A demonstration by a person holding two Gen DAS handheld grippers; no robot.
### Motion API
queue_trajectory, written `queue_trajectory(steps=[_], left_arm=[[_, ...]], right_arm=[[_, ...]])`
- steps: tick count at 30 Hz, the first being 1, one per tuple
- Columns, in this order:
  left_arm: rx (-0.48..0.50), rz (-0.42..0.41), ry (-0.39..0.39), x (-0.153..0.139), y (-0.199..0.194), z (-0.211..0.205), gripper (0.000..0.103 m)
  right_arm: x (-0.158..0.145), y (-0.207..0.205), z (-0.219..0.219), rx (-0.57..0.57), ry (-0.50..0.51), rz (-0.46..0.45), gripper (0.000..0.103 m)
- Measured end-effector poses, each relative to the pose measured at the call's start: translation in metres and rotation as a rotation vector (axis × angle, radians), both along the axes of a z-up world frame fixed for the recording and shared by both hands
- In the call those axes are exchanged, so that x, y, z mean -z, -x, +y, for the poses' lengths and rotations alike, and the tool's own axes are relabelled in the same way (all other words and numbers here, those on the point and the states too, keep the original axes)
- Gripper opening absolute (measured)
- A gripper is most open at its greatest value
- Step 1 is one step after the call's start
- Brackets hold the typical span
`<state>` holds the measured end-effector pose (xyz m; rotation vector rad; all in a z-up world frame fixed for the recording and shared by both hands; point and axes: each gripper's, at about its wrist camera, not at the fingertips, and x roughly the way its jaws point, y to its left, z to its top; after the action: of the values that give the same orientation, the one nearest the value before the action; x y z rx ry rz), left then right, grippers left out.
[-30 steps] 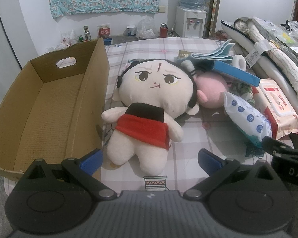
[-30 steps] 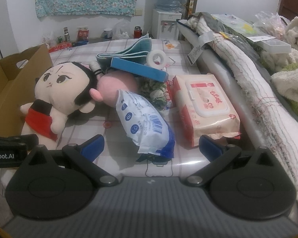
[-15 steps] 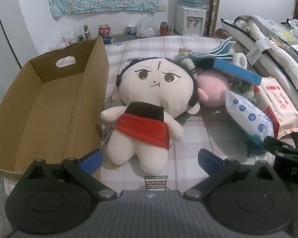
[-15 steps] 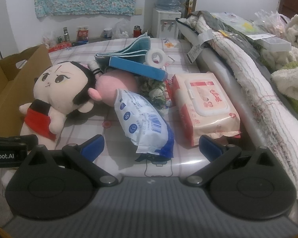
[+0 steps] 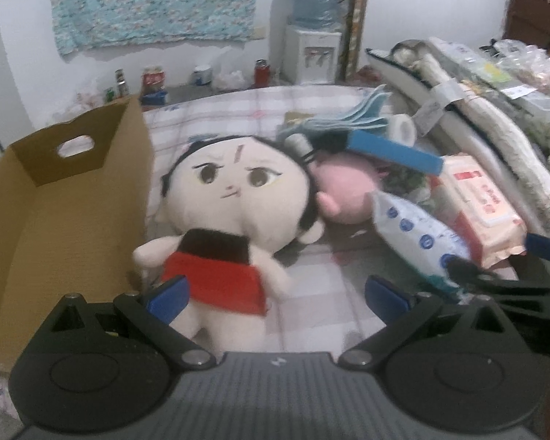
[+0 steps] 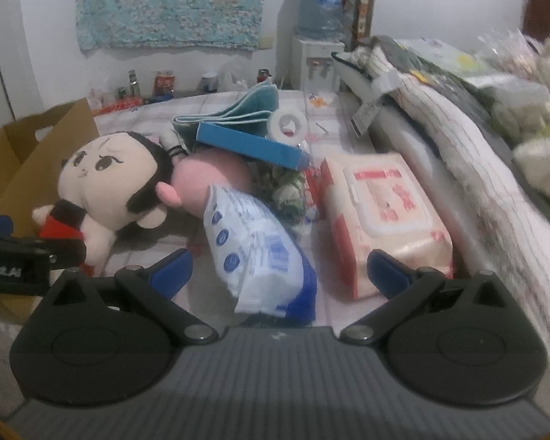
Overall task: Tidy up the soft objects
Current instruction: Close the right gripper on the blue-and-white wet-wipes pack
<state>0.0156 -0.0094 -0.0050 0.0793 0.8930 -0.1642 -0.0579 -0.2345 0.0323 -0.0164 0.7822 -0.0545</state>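
doll (image 5: 234, 220) lies between left gripper (image 5: 277, 293) fingers.

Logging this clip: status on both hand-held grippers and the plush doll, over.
Left hand-held gripper open, empty, at plush doll. Right hand-held gripper open, straddling tissue pack. Doll on table beside cardboard box. Nothing blocking.

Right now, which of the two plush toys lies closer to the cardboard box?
The doll in the red dress, black-haired with a big cream face. It lies right beside the cardboard box wall; the pink plush sits beyond its head, farther from the box.
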Motion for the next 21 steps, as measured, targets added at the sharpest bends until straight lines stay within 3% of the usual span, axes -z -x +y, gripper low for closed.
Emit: queue_trajectory(steps=[6, 8, 11, 13, 16, 21], left_arm=[[0.04, -0.005, 0.055, 0.005, -0.004, -0.005, 0.097], [0.05, -0.006, 0.056, 0.005, -0.002, -0.005, 0.097], [0.062, -0.016, 0.059, 0.004, 0.003, -0.003, 0.097], [0.068, -0.024, 0.067, 0.003, 0.006, 0.0, 0.097], [0.078, -0.03, 0.092, 0.001, 0.011, 0.007, 0.097], [0.1, -0.029, 0.131, -0.004, 0.022, 0.023, 0.097]], right_arm=[[0.023, -0.031, 0.01, -0.084, 0.113, 0.029, 0.1], [0.032, -0.04, 0.014, -0.122, 0.142, 0.06, 0.094], [0.039, -0.049, 0.013, -0.16, 0.095, 0.115, 0.059], [0.037, -0.051, 0.01, -0.144, 0.056, 0.127, 0.055], [0.031, -0.05, -0.006, -0.101, -0.101, 0.144, 0.05], [0.025, -0.048, -0.04, -0.07, -0.57, 0.177, 0.048]])
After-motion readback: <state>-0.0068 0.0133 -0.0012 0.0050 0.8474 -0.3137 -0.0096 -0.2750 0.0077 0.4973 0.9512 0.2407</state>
